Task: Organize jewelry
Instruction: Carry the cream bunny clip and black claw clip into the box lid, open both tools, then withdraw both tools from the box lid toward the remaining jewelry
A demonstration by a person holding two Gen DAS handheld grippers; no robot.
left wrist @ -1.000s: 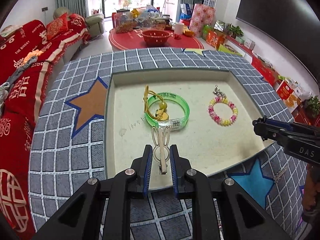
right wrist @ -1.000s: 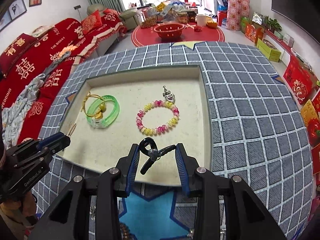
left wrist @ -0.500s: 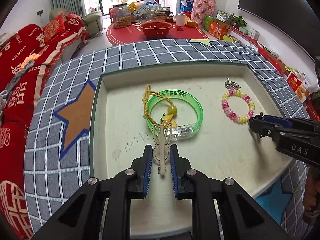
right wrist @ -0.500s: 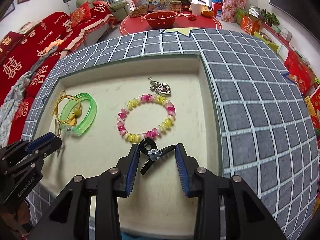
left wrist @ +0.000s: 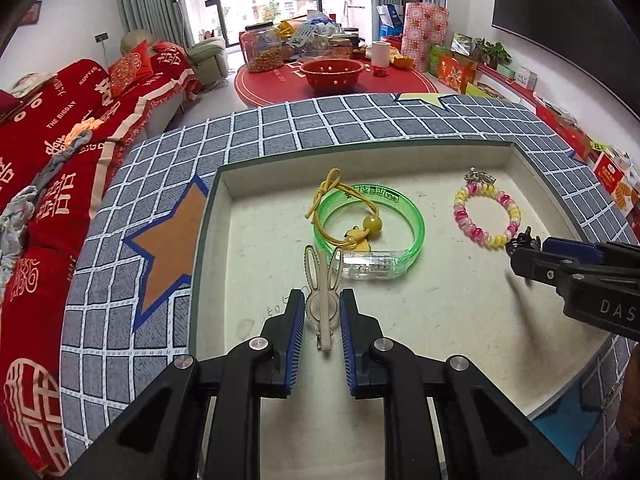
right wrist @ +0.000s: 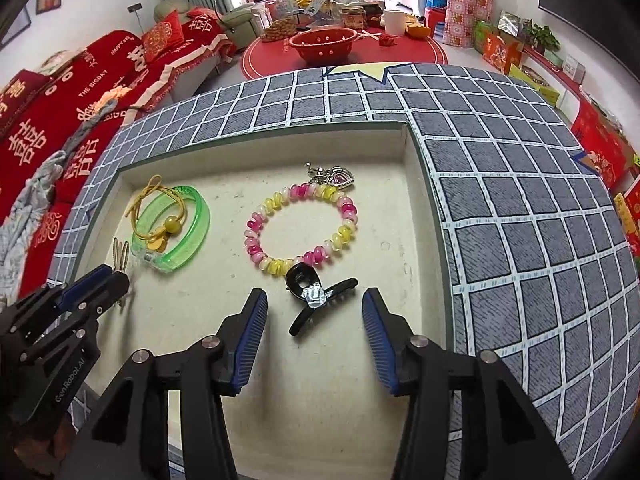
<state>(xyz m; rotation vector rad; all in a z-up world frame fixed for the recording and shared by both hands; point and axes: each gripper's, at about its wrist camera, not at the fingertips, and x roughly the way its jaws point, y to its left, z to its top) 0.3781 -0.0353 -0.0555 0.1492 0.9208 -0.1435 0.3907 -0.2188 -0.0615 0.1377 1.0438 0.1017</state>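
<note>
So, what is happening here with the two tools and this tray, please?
A person is sorting jewelry into a shallow tray with two hand-held claws. The left claw is shut on a pale rabbit-ear hair clip, beside the green bangle. The right claw has just been opening; its pads are clear of the black hair clip, which lies between them on the tray floor, touching the pink and yellow bead bracelet.

- In the right wrist view, the cream rabbit-eared hair clip (right wrist: 121, 255) showed only its two ear loops; the left gripper (right wrist: 114, 276) at eight o'clock covered the rest.
- In the left wrist view, the black claw hair clip (left wrist: 525, 238) was mostly hidden behind the right gripper at three o'clock.
- Lettering moulded on the translucent green plastic bangle (left wrist: 404, 208) was too small to read.
- The shallow beige-lined tray (left wrist: 224, 200) was cut off towards six o'clock.
</note>
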